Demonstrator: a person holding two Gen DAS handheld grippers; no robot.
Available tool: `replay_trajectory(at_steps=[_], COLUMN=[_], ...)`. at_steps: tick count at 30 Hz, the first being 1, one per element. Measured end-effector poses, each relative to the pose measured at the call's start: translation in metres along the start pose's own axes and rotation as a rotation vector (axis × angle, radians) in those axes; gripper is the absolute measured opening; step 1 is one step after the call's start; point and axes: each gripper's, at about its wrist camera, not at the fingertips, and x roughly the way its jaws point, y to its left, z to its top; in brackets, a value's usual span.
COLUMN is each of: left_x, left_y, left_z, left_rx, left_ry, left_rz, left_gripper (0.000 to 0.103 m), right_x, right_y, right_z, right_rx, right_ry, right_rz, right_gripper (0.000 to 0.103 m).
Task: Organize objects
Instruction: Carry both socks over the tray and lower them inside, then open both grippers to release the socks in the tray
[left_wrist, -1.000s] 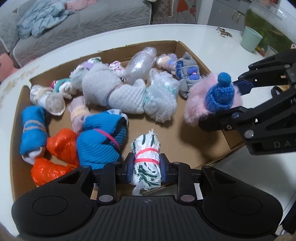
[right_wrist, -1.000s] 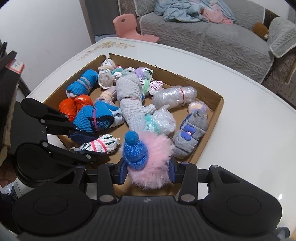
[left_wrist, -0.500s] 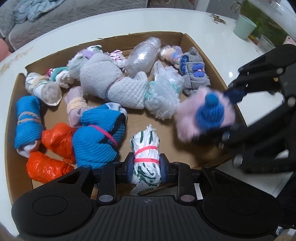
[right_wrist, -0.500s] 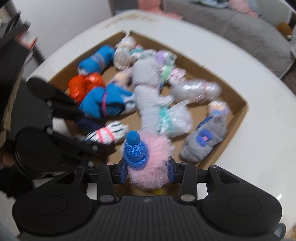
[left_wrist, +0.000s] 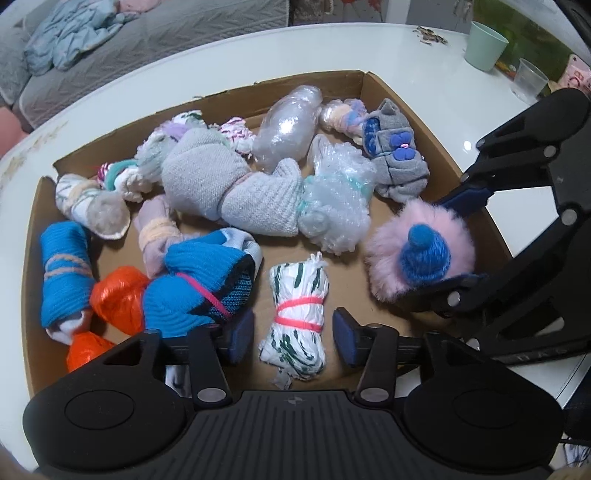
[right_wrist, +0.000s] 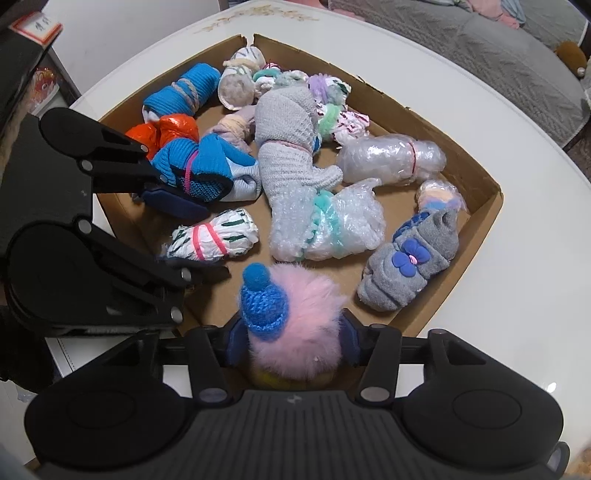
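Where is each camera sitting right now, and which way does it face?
Left wrist: rides the left claw, looking down into the box; its open fingers flank the white bundle, and the right claw enters at right.
Right wrist: rides the right claw, facing the box from another side; its fingers are shut on the pink pompom, and the left claw enters at left.
Shared: box, white bundle, pink pompom.
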Motion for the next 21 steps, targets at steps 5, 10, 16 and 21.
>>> replay_trajectory(at_steps=[5,10,16,21], left_x=[-0.001,-0.011,-0.031,-0.060], left_y=[0.003,0.008,0.014,0.016], left_z=[-0.001,-0.002,-0.008,-0.018], left_rx=[-0.040,-0.088,-0.176,-0.267], left_ry=[0.013,0.019,0.025,0.018], left_rz=[-0.003,-0.019,-0.017,0.025], left_gripper=[0.065,0.071,0.086,0.098], right_x=[0.000,-0.007,-0.026,-0.053], right_y=[-0.004,-0.005,0.000,0.002], right_z=[0.005,0.006,-0.006,-0.024], right_rx=[0.013,0.023,0.053,0.097], right_ry=[-0.003,-0.028,-0.074,-0.117], right_rz=[-0.010,-0.015,-0.028,-0.038], right_gripper=[0.064,0.071,0.087,0.101])
